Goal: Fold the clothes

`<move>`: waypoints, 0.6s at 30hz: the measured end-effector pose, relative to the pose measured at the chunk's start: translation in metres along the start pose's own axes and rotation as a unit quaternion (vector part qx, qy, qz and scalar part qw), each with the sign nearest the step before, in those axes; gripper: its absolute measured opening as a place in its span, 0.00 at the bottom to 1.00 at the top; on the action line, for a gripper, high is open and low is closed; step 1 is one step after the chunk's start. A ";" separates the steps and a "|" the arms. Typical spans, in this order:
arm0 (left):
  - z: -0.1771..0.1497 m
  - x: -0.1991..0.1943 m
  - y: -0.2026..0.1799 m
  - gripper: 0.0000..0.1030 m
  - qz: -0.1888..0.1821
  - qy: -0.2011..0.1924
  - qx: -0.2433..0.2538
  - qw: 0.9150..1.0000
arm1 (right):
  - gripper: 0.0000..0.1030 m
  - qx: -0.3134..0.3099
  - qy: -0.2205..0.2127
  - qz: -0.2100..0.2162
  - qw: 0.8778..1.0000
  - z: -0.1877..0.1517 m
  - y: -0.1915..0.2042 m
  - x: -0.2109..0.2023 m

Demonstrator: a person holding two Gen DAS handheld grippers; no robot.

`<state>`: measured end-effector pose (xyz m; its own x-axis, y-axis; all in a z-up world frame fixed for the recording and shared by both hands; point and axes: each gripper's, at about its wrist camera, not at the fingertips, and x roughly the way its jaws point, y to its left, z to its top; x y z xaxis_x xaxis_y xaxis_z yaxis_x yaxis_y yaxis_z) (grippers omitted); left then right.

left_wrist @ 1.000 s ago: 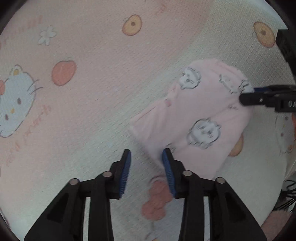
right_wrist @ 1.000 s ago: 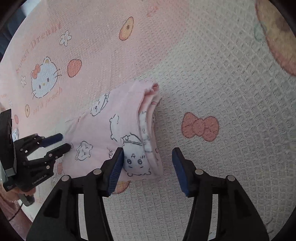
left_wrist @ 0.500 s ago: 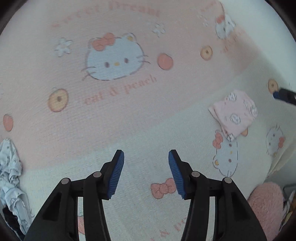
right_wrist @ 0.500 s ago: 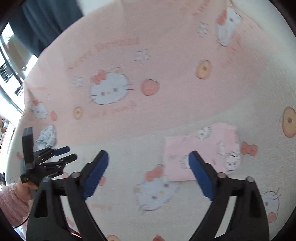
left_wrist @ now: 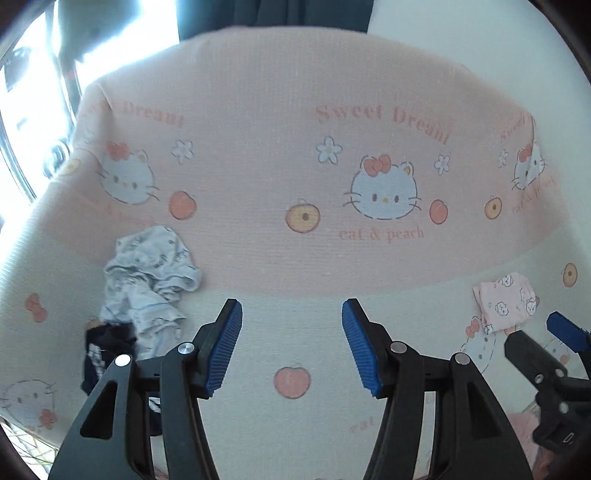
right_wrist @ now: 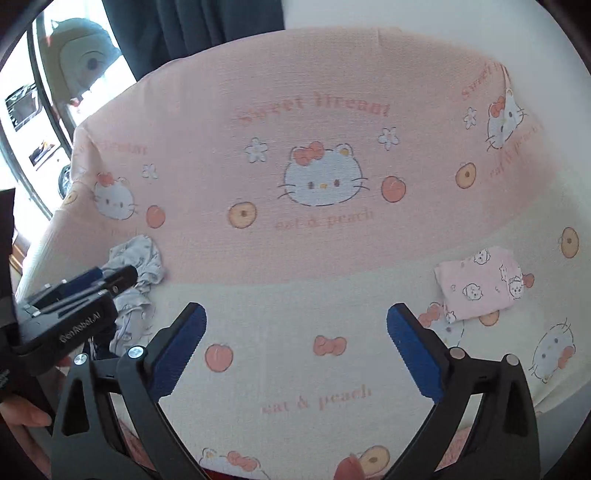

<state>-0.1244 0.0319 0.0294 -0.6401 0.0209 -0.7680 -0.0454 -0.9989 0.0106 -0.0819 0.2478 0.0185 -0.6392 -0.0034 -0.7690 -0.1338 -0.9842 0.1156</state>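
A folded pink garment with cartoon prints (right_wrist: 482, 288) lies on the seat of the covered sofa at the right; it also shows in the left wrist view (left_wrist: 506, 301). A crumpled white printed garment (left_wrist: 151, 280) lies at the left on the seat, with a dark navy garment (left_wrist: 107, 354) beside it; the white one also shows in the right wrist view (right_wrist: 138, 269). My left gripper (left_wrist: 291, 347) is open and empty above the seat's middle. My right gripper (right_wrist: 295, 347) is open wide and empty, well back from the pink garment.
The sofa cover (left_wrist: 295, 177) is pink and cream with cat faces and peaches. A dark curtain (right_wrist: 207, 26) and a bright window (left_wrist: 110, 33) are behind the sofa at the left. The other gripper appears at each view's edge.
Both grippers have pulled back and up from the folded pink garment, which now lies alone at the right. Both have opened wider. The pile of unfolded clothes has come into view at the left.
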 end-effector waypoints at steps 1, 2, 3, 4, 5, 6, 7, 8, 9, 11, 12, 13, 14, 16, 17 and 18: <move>-0.006 -0.016 0.006 0.57 0.009 -0.012 0.007 1.000 | 0.97 -0.009 -0.002 0.000 1.000 -0.008 0.011 -0.007; -0.011 -0.032 0.012 0.58 0.017 -0.024 0.014 0.999 | 0.97 -0.017 -0.004 0.000 1.000 -0.016 0.021 -0.013; -0.017 -0.045 0.017 0.58 0.019 -0.030 0.012 0.999 | 0.97 -0.014 -0.003 0.009 1.000 -0.024 0.026 -0.019; -0.024 -0.054 0.021 0.58 0.018 -0.033 0.008 0.999 | 0.97 -0.011 -0.001 0.019 1.000 -0.033 0.032 -0.024; -0.032 -0.063 0.025 0.59 0.016 -0.036 0.005 0.999 | 0.97 -0.009 0.000 0.027 1.000 -0.041 0.037 -0.029; -0.040 -0.070 0.027 0.60 0.011 -0.039 0.006 0.999 | 0.97 -0.012 0.000 0.027 1.000 -0.050 0.041 -0.034; -0.049 -0.076 0.028 0.63 0.004 -0.042 0.009 0.999 | 0.97 -0.016 0.000 0.027 1.000 -0.059 0.046 -0.040; -0.057 -0.080 0.028 0.64 -0.003 -0.039 0.013 0.999 | 0.97 -0.019 0.000 0.026 0.999 -0.067 0.050 -0.045; -0.067 -0.084 0.029 0.65 -0.010 -0.035 0.010 0.999 | 0.97 -0.022 0.004 0.026 0.999 -0.076 0.051 -0.048; -0.088 -0.089 0.030 0.66 -0.024 -0.026 -0.003 0.999 | 0.97 -0.028 0.011 0.026 0.999 -0.093 0.053 -0.053; -0.098 -0.090 0.030 0.66 -0.030 -0.021 -0.006 0.999 | 0.97 -0.030 0.014 0.025 0.999 -0.101 0.054 -0.055; -0.107 -0.090 0.030 0.67 -0.027 -0.017 -0.007 0.999 | 0.97 -0.030 0.018 0.022 0.999 -0.108 0.053 -0.058; -0.115 -0.091 0.030 0.67 -0.022 -0.014 -0.008 1.000 | 0.97 -0.029 0.022 0.018 0.999 -0.115 0.052 -0.061; -0.130 -0.090 0.025 0.67 -0.015 -0.007 -0.002 1.000 | 0.97 -0.029 0.021 0.009 0.999 -0.124 0.049 -0.066; -0.135 -0.090 0.024 0.67 -0.014 -0.005 -0.002 1.000 | 0.97 -0.029 0.020 0.004 0.999 -0.128 0.048 -0.069; -0.140 -0.091 0.023 0.67 -0.013 -0.002 -0.003 1.000 | 0.97 -0.029 0.018 0.000 0.999 -0.132 0.047 -0.072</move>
<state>0.0401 0.0015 0.0101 -0.6424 0.0465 -0.7650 -0.0566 -0.9983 -0.0131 0.0572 0.1787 -0.0036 -0.6110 -0.0091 -0.7916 -0.0893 -0.9928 0.0803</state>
